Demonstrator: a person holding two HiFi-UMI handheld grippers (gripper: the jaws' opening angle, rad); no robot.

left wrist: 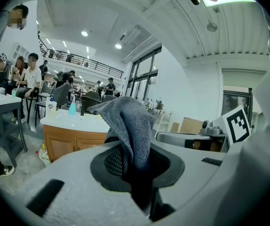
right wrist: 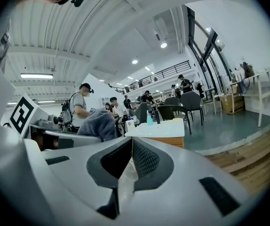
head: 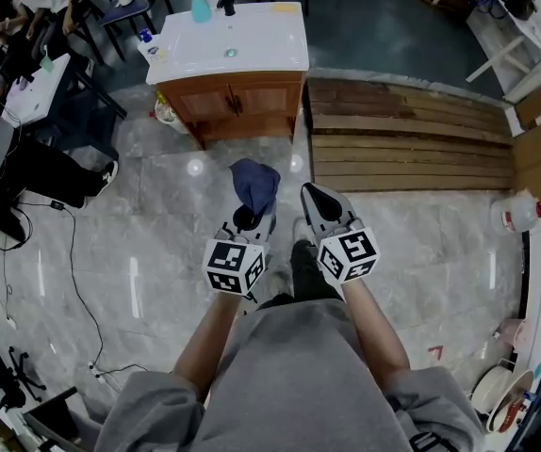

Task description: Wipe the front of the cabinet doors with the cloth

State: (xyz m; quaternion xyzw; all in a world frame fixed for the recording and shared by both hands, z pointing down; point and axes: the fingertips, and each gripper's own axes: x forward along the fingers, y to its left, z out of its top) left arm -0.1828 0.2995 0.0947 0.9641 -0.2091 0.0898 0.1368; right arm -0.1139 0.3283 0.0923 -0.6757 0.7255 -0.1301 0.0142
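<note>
The left gripper (head: 249, 219) pinches the grey-blue cloth (head: 254, 185) in its fingers. The right gripper (head: 310, 196) has its fingers together and empty. The wooden cabinet doors (head: 237, 102) stand well ahead of both. It is best to step close, press the cloth's loose bulk flat on a door, then wipe in overlapping strokes.

The crumpled blue-grey cloth (head: 254, 185) sits pinched in the left gripper (head: 249, 217), well apart from the closed wooden cabinet doors (head: 237, 99).

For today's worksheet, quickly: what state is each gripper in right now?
Left gripper: closed, holding the cloth.
Right gripper: closed, empty.
</note>
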